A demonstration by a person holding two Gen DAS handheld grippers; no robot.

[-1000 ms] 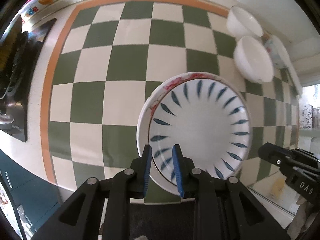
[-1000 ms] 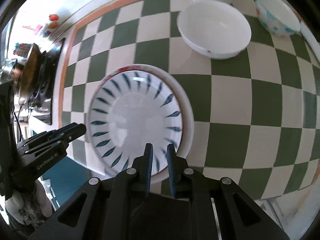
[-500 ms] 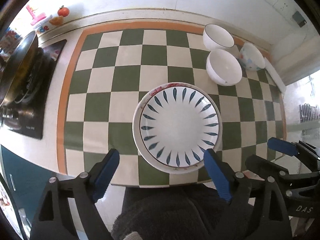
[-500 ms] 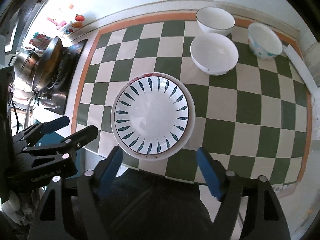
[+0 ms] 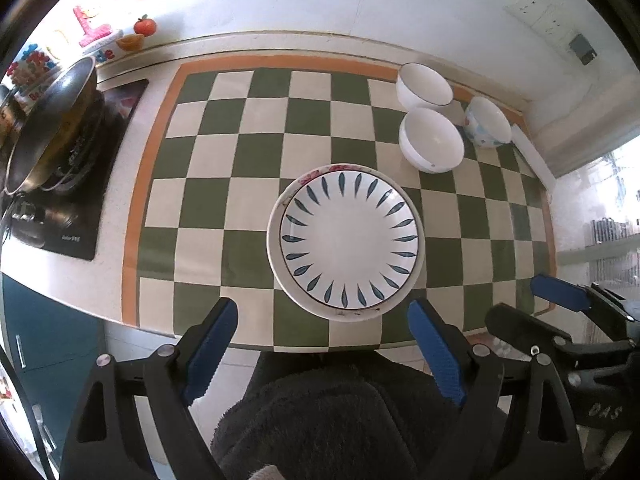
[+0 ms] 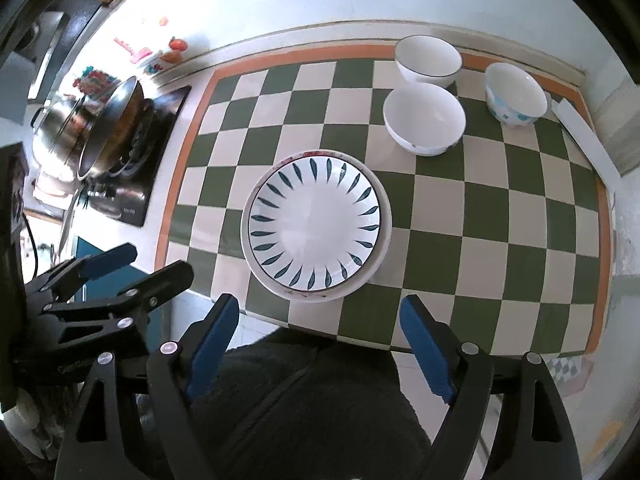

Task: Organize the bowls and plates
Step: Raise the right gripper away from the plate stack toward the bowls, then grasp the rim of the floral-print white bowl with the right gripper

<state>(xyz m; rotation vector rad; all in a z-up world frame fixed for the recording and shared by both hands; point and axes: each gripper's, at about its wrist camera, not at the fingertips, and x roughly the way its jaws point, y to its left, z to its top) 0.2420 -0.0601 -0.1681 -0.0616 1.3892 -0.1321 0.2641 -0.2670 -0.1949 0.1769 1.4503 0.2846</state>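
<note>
Because the leaf-patterned plate (image 5: 348, 240) now sits nested on a larger plate (image 5: 276, 256) near the front edge of the checkered mat (image 5: 248, 152), neither claw needs it: left gripper (image 5: 326, 350) and right gripper (image 6: 320, 346) both hang wide apart and empty, back over the counter edge. A second ago both pinched the plate's near rim (since released). Three bowls (image 6: 424, 118) wait unstacked at the far right.

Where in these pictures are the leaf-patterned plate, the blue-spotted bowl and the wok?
leaf-patterned plate (image 5: 349, 240): left wrist view, its white centre.
blue-spotted bowl (image 6: 515, 92): right wrist view, its inner wall.
wok (image 5: 48, 120): left wrist view, its metal side.
</note>
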